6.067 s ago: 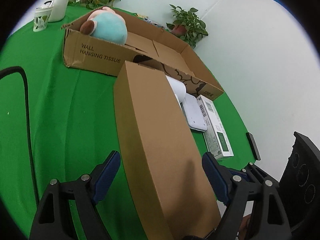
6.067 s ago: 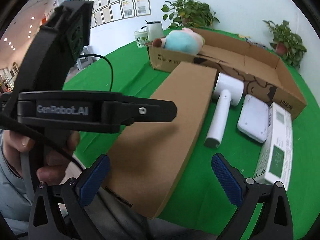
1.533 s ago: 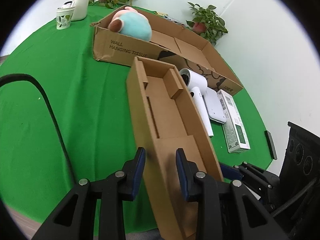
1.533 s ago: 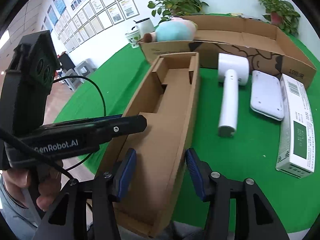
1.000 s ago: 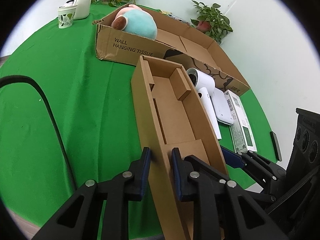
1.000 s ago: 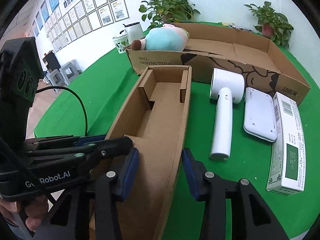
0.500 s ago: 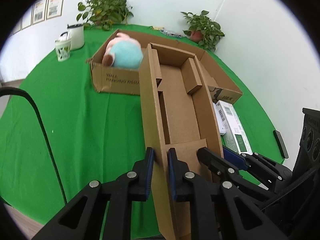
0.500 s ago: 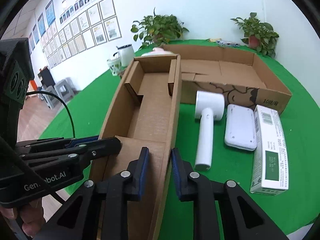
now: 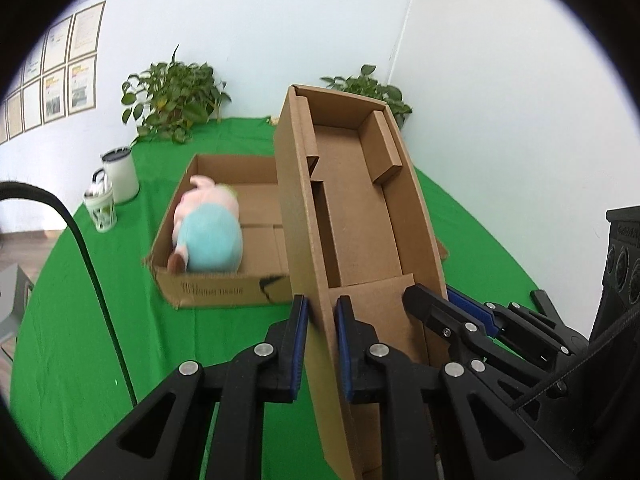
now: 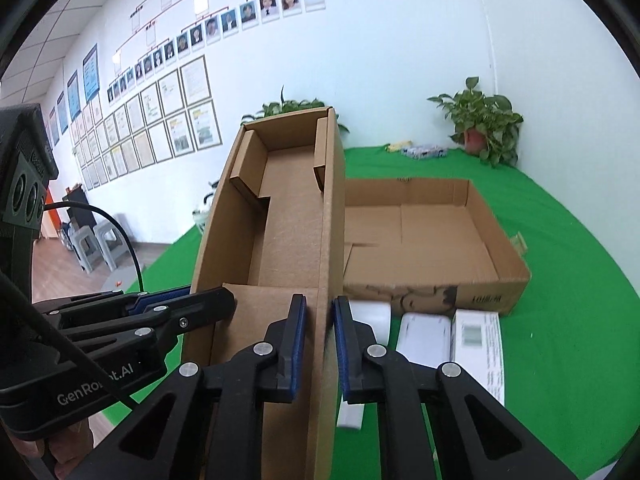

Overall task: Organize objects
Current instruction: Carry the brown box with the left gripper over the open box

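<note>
- The long open cardboard box [image 9: 360,216] is now off the green table [image 9: 80,320] and in the air; a second ago it lay flat on the cloth. Its far end now stands against the white wall, above the big shallow carton [image 10: 420,240].
- The left gripper [image 9: 322,336] is clenched on the box's left side wall, one blue pad outside and one inside. Half a second back it already pinched there.
- The right gripper [image 10: 320,336] has narrowed from a wide gap to a firm clamp on the right side wall, so both walls are pinched at the near end.
- My reading: the lift is under way and the box is probably headed towards the carton, though the target is not certain.
- The plush toy [image 9: 210,236] lies in the carton's left end; the rest of the carton floor looks bare, so there is room.
- The white hair dryer [image 10: 370,316], the white flat device [image 10: 424,336] and the printed white packet [image 10: 478,344] sit on the table just in front of the carton, partly cut off by the right gripper's fingers.
- Hidden: the box's underside and near end, behind the grippers. The carton's middle is masked by the box in both views.
- The left view is blurred; the carton's lettering is unreadable. A mug [image 9: 120,176] and a small patterned cup [image 9: 100,208] stand far left.
</note>
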The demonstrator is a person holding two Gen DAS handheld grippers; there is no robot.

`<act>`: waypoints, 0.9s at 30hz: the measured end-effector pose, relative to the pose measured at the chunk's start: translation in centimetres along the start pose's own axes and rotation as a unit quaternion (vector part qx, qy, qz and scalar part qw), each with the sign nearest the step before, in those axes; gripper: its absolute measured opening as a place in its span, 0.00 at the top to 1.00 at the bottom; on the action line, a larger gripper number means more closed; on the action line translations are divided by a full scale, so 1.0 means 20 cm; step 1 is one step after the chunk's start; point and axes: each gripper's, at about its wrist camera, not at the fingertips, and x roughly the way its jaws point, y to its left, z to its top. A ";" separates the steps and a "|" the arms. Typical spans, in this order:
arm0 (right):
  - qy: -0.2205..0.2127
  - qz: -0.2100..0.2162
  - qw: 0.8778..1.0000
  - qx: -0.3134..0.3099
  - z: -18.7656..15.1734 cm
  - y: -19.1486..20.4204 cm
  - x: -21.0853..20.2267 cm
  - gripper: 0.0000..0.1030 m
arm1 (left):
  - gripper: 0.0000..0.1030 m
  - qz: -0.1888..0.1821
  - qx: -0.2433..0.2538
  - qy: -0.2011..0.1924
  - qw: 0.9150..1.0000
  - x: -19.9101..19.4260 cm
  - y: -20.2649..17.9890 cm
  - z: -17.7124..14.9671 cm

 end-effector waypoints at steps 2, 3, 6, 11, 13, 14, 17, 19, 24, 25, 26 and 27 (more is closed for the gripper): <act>-0.009 0.000 1.000 0.002 0.08 -0.02 -0.01 0.91 | 0.88 0.003 0.006 -0.010 1.000 -0.01 -0.02 0.07; -0.013 0.000 1.000 0.002 0.11 -0.02 -0.02 0.92 | 0.88 0.004 0.011 -0.016 1.000 -0.01 -0.02 0.12; -0.027 0.002 1.000 0.008 0.25 -0.05 -0.03 0.93 | 0.88 0.004 0.022 -0.031 0.999 0.00 -0.04 0.23; -0.043 -0.003 0.999 0.013 0.46 -0.07 -0.03 0.93 | 0.88 0.002 0.034 -0.042 0.999 0.03 -0.04 0.42; -0.041 -0.006 0.999 0.021 0.53 -0.08 -0.02 0.93 | 0.88 -0.001 0.036 -0.043 0.998 0.06 -0.03 0.49; -0.041 -0.011 0.999 0.022 0.57 -0.08 -0.01 0.93 | 0.88 0.000 0.036 -0.044 0.998 0.07 -0.03 0.52; -0.047 -0.025 0.998 0.016 0.67 -0.06 0.02 0.93 | 0.88 0.008 0.040 -0.046 0.998 0.11 -0.02 0.60; -0.042 -0.021 0.999 0.019 0.74 -0.08 0.07 0.93 | 0.88 0.009 0.042 -0.045 0.998 0.13 -0.01 0.65; -0.023 -0.014 0.999 0.030 0.89 -0.18 0.24 0.93 | 0.88 0.016 0.045 -0.029 0.998 0.23 0.06 0.76; -0.018 -0.012 0.999 0.032 0.91 -0.19 0.27 0.93 | 0.88 0.018 0.046 -0.025 0.998 0.26 0.08 0.77; -0.013 -0.011 0.999 0.034 0.92 -0.21 0.32 0.93 | 0.88 0.020 0.047 -0.021 0.998 0.29 0.10 0.78; -0.007 -0.009 0.999 0.035 0.94 -0.24 0.37 0.93 | 0.88 0.021 0.048 -0.016 0.999 0.32 0.12 0.79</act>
